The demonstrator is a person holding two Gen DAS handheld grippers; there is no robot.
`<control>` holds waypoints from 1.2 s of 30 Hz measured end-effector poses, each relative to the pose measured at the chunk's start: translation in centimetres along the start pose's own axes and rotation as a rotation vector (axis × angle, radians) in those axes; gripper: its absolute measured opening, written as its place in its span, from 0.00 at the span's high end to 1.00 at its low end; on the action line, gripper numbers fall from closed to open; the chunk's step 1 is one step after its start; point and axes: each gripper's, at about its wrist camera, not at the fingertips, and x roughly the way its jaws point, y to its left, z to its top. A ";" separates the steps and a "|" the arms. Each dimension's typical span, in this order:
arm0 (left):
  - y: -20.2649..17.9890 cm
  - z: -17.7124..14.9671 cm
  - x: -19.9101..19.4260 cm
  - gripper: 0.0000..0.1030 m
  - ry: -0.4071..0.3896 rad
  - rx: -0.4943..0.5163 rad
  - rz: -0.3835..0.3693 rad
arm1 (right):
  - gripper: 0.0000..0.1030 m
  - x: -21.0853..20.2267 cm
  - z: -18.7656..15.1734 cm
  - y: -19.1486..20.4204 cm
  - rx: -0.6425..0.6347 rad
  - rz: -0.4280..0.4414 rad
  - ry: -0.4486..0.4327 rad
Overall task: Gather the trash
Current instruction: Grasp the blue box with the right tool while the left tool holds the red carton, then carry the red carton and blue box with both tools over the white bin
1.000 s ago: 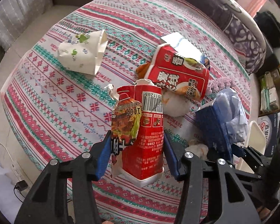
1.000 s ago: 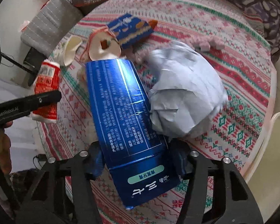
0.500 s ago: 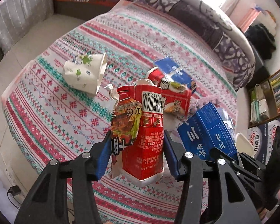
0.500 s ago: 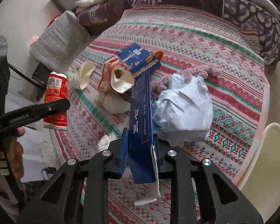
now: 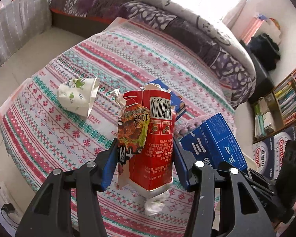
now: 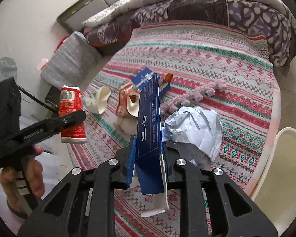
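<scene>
Red and torn, the noodle carton (image 5: 148,136) stands upright between the blue pads of my left gripper (image 5: 145,162), which pinches it at both sides near its base. A wad of white tissue (image 5: 154,207) hangs from the carton's bottom edge. In the right wrist view the same carton (image 6: 72,114) is clear of the patterned cloth (image 5: 49,134) that covers the table, and a hand (image 6: 23,175) grips the handle of that tool.

My right gripper (image 6: 148,162) is pressed tight on the blue box (image 6: 150,130), flattened and held edge-on, its near end flap of white card jutting below the pads. From the left wrist view that box (image 5: 215,144) shows its broad printed face at the right.

Remaining on the cloth:
- a crushed white paper cup with green print (image 5: 77,96), lying on its side at the far left;
- a second red carton (image 6: 126,102), open mouth toward the camera, just left of the blue box in the right view;
- a blue snack packet (image 6: 146,79) just beyond it;
- a crumpled ball of pale blue paper (image 6: 195,126), just right of the held box;
- a strip of pink knitted material (image 6: 197,94) beyond the paper.

A quilt (image 6: 207,9) lies along the far side, a grey striped cushion (image 6: 69,61) at far left.
</scene>
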 end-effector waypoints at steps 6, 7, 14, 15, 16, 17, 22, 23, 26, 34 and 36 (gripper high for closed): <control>-1.0 0.1 -0.2 0.50 -0.020 0.006 -0.016 | 0.79 -1.8 0.3 -0.3 0.012 0.047 -0.065; -1.1 0.1 -0.2 0.50 -0.024 0.009 -0.014 | 0.79 -1.9 0.3 -0.2 -0.002 0.040 -0.078; -0.1 0.0 0.0 0.50 -0.023 -0.006 0.003 | 0.74 1.4 -1.5 -0.8 -0.015 0.007 0.018; 0.0 0.0 0.0 0.50 -0.020 -0.008 0.003 | 0.71 2.6 -2.2 -1.4 0.013 -0.002 0.069; 0.1 0.0 0.1 0.50 -0.017 -0.010 0.004 | 0.69 3.3 -2.7 -1.9 0.036 -0.009 0.103; 0.1 0.1 0.1 0.50 -0.016 -0.011 0.003 | 0.66 4.0 -3.3 -2.5 0.066 -0.016 0.139; -0.2 0.0 -0.1 0.50 -0.015 0.001 -0.008 | 0.54 5.3 -5.5 -4.6 0.168 -0.024 0.228; -0.2 0.0 -0.1 0.50 -0.014 0.003 -0.007 | 0.53 5.3 -5.8 -4.7 0.167 -0.026 0.233; -0.1 0.0 -0.1 0.49 -0.014 -0.001 -0.007 | 0.50 4.8 -6.2 -4.9 0.168 -0.022 0.238; 0.1 -0.3 0.3 0.49 -0.003 0.001 0.008 | 0.67 5.7 -6.2 -4.1 0.126 -0.036 0.244; 0.3 -0.2 0.2 0.49 -0.008 0.002 0.008 | 0.75 5.7 -6.2 -2.9 0.069 -0.059 0.238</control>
